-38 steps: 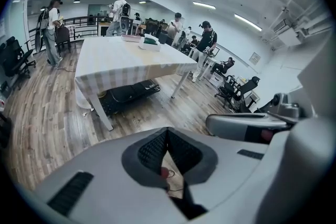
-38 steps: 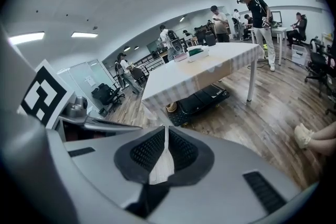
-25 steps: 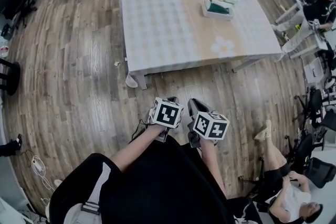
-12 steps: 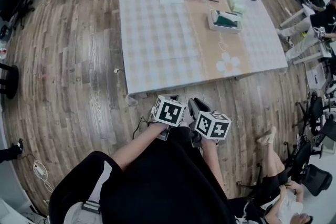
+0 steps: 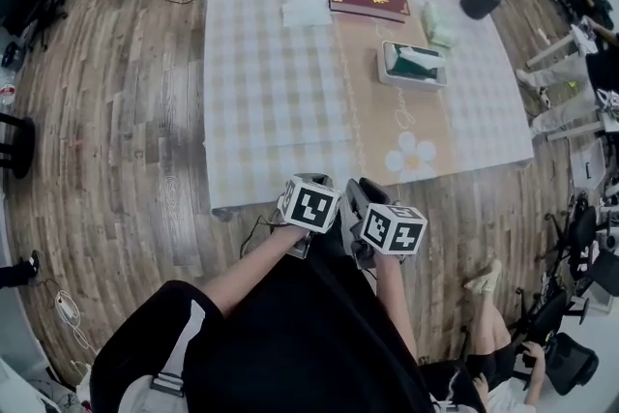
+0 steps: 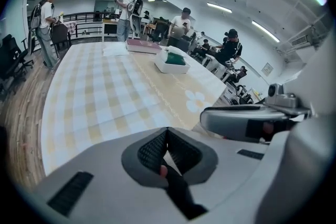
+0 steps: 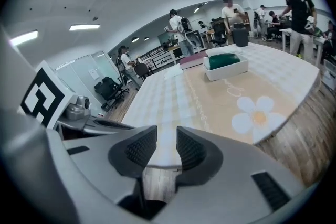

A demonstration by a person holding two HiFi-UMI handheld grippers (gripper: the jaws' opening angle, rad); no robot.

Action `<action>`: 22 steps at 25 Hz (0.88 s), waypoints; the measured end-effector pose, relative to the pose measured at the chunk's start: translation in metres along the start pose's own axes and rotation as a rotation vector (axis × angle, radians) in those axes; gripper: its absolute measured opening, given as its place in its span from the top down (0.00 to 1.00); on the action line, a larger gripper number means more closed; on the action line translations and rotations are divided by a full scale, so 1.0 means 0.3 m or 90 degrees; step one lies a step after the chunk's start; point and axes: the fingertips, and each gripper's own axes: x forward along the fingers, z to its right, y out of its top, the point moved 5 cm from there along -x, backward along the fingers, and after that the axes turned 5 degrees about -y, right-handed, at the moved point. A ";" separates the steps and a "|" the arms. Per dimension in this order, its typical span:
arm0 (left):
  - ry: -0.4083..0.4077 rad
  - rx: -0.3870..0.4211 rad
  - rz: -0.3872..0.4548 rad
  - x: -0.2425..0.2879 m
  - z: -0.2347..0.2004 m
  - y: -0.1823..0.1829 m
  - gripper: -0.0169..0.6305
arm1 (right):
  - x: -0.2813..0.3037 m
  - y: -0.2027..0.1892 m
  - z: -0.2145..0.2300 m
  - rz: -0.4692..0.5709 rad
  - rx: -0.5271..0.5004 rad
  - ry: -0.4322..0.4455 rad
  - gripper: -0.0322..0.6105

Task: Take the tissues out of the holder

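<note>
Approach phase at tabletop [image 5: 271,111]; nothing grasped yet.
At left gripper [image 6: 167,136]: clenched, empty. At right gripper [image 7: 167,147]: just been opening, released, nothing between. In upper right of head view, well apart from both: holder [image 5: 414,77] with tissues [image 5: 423,59]. Advised: brace holder with left, pinch top tissue with right, lift straight.
</note>
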 end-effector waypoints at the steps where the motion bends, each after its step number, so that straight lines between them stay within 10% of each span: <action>1: 0.005 -0.008 0.002 0.025 0.001 0.042 0.97 | 0.020 0.040 0.027 -0.006 -0.010 0.008 0.77; 13: 0.058 -0.097 0.037 0.328 0.029 0.495 0.97 | 0.235 0.587 0.427 -0.039 -0.206 0.064 0.60; 22: 0.067 -0.153 0.038 0.420 0.016 0.597 0.97 | 0.362 0.799 0.552 -0.052 -0.464 0.067 0.49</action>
